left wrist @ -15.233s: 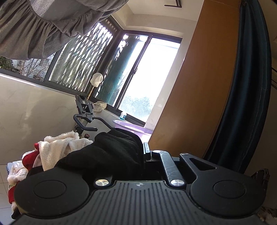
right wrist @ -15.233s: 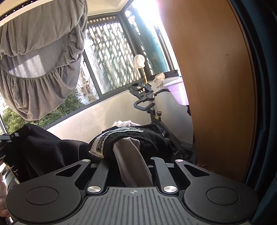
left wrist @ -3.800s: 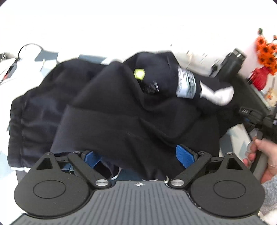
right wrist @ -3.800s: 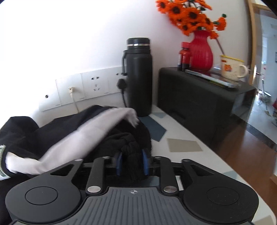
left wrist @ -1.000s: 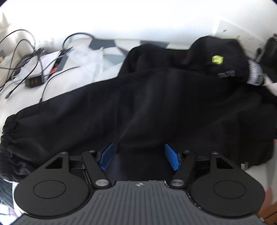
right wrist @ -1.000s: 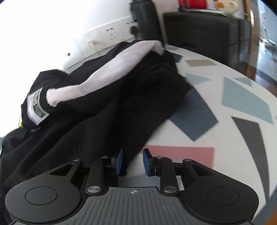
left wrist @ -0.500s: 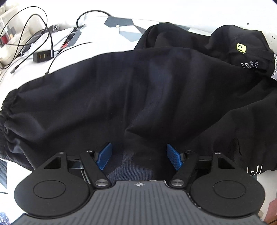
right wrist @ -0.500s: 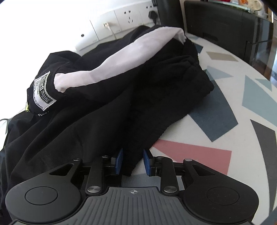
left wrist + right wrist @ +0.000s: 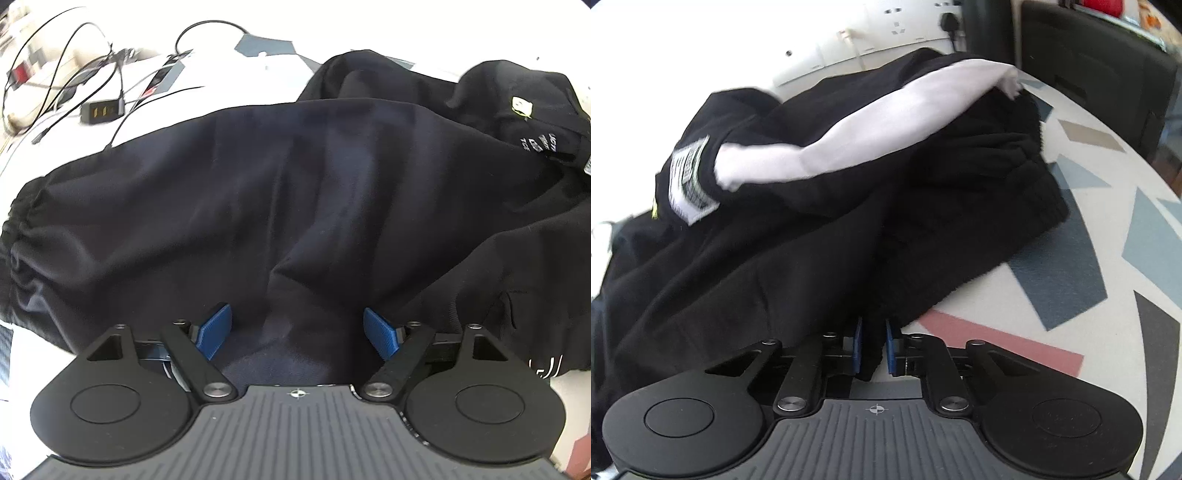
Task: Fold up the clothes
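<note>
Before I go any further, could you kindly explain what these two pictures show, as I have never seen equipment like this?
There is no robot here. A person holds a two-finger gripper in each hand, and each gripper carries a wide-angle camera looking forward along its fingers. The black ribbed body at the bottom of each picture is the tool itself.

One picture comes from the left gripper. Its blue pads stand wide apart over the black garment, gripping nothing.

The other comes from the right gripper. Its pads are pinched together on an edge of the same garment, which shows a white lining and a label.

The garment lies crumpled on a table with coloured shapes. Cables lie at one end; wall sockets sit behind.
</note>
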Available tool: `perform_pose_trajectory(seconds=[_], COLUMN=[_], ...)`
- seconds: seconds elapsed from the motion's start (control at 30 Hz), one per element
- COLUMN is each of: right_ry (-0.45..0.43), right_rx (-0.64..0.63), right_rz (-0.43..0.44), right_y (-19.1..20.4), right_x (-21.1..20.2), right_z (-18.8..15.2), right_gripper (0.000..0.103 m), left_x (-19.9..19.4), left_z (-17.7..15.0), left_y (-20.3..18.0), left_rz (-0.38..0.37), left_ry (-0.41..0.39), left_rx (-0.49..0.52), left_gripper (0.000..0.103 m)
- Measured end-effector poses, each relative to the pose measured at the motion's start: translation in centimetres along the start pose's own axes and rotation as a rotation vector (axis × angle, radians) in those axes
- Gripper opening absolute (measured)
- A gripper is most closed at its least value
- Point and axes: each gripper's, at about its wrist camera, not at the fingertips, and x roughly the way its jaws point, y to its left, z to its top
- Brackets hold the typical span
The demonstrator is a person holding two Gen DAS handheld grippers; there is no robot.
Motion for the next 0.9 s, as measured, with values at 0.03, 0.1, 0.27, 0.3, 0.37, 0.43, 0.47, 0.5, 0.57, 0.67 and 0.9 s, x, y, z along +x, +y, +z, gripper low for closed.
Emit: perform_pose_trajectory(seconds=[0.03,0.1,0.27,0.3,0.37,0.43,0.47,0.5,0.57,0.67,0.9], right_ry=[-0.010,-0.056,-0.270,-0.338,-0.399,-0.312,-0.284,-0.255,-0.199,-0.117,-0.113], right_rx=[0.002,-0.001,0.145,0.177,0.260,0.310,0.291,0.271,0.260,0.281,0.365], right_rz=[-0.013,-0.076,-0.338,-0.430,-0.478,-0.348,-0.327,-0.307,-0.263,-0.193,-0.251], right_y=[-0.5,-1.9,-8.3,-9.3,-11.3,-13.0,-12.8,-12.5,-12.0,-11.2,-9.5], right_x=[-0.5,-1.9,-6.7,-7.6,-9.0,-9.1,-8.8,-8.5,-7.4,-5.2,-1.6], right_z=[0.2,0.6,1.4,1.4,1.4,1.8,1.4,1.1,0.5,-0.5,0.5], right_gripper=[0.010,0.009,0.007,0.002,0.008,0.020,0.027,0.030,0.046,0.047,0.019], left_x=[-0.1,-0.3,-1.3,-1.4,-1.4,-1.3,-1.2,-1.1,-1.0,-1.0,-0.7], left_z=[0.0,-0.1,-0.9,-1.1,-1.4,-1.6,-1.7,-1.6,-1.5,-1.5,-1.2], left_y=[-0.1,-0.4,-2.1,-2.8,-4.3,-5.2,-5.4,-5.5,-5.6,-5.7,-5.6], left_rz=[0.003,-0.002,-0.081,-0.094,-0.094,-0.075,-0.069,-0.066,-0.057,-0.054,-0.057], left_ry=[0.010,0.030,0.047,0.047,0.039,0.031,0.027,0.023,0.018,0.013,0.016], left_rx=[-0.007,-0.018,-0.046,-0.024,0.047,0.102,0.117,0.122,0.135,0.150,0.163], left_gripper=[0.082,0.082,0.082,0.082,0.082,0.082,0.082,0.083,0.085,0.087,0.092])
